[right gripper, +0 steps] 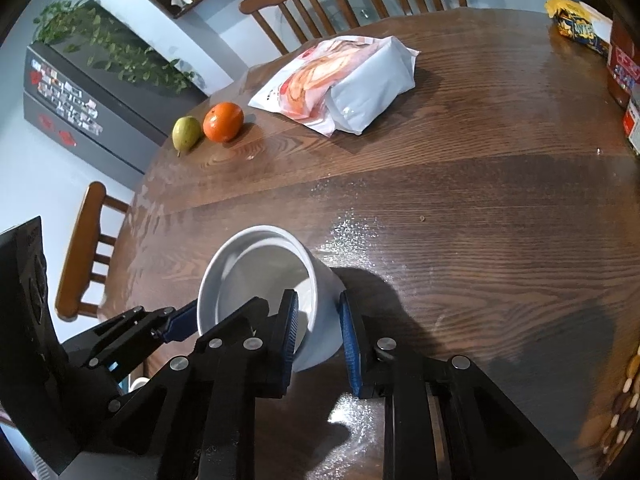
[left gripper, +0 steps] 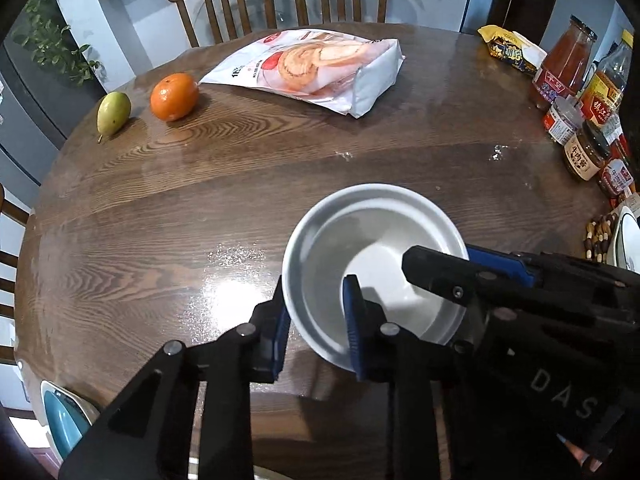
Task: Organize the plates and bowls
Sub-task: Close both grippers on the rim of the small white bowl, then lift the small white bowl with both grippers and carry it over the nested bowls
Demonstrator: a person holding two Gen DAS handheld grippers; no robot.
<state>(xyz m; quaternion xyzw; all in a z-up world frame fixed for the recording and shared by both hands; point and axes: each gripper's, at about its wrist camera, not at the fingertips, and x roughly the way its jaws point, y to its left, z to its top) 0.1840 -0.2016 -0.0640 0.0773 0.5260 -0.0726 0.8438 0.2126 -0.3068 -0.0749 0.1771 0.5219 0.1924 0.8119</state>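
Note:
A white bowl sits on the round wooden table near its front edge. My left gripper straddles the bowl's left wall, one blue pad outside and one inside, with a gap around the rim. My right gripper straddles the bowl's right wall the same way, and its fingers reach in from the right in the left wrist view. A blue plate shows at the lower left edge. A white bowl with a dark rim is at the far right.
A pear and an orange lie at the far left. A white food bag lies at the back. Jars and bottles crowd the right edge, with a beaded mat. Chairs stand behind the table.

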